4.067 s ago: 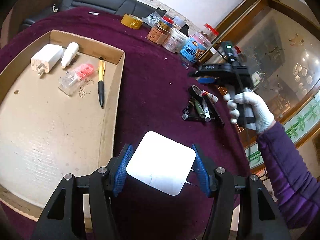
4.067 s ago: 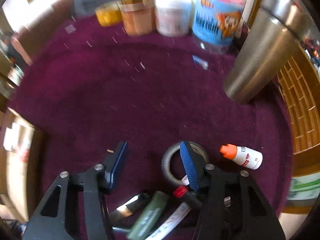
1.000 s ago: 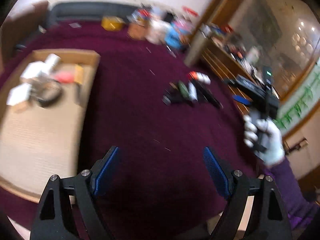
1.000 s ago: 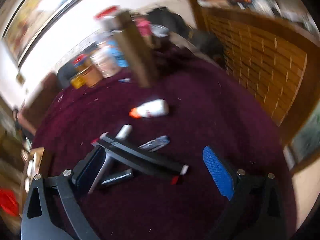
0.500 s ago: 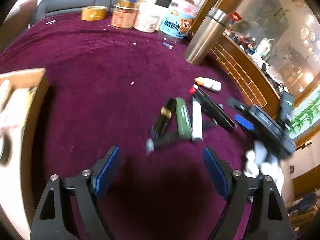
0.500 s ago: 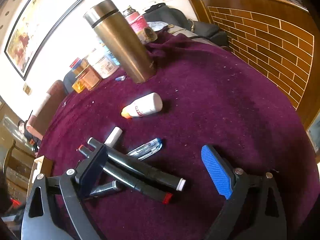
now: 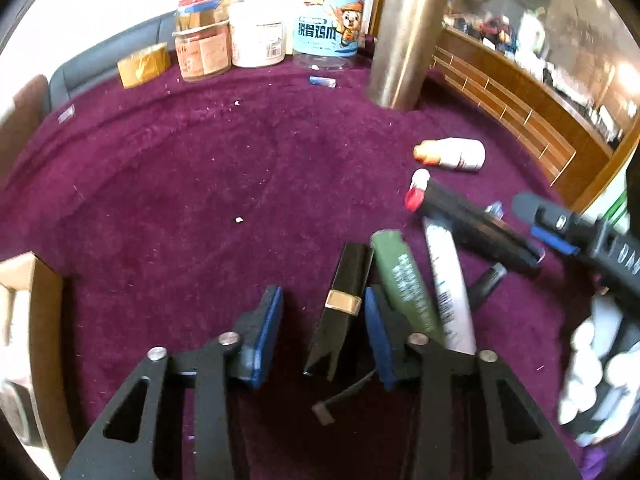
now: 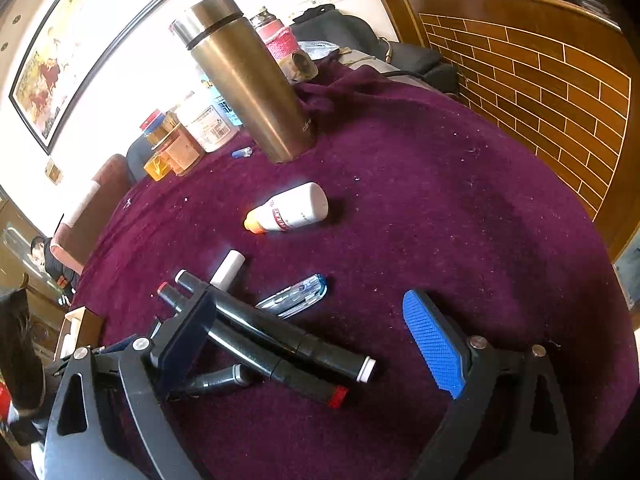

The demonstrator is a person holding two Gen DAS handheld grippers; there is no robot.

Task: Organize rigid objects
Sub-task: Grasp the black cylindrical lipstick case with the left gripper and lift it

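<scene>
My left gripper is open low over the purple cloth, its jaws either side of a black stick with a gold band. Beside it lie a green tube, a white marker and black markers. My right gripper is open wide around two black markers; a clear blue pen and a white tube lie just beyond. A white bottle with an orange cap lies farther out, also in the left wrist view.
A steel flask stands at the back, with jars and a yellow tape roll beside it. The cardboard box edge is at the left. A wooden brick-pattern rail borders the right.
My left gripper has moved from the box across to the pile and closed in around the black gold-banded stick, jaws narrower. My right gripper has held steady over the black markers.
</scene>
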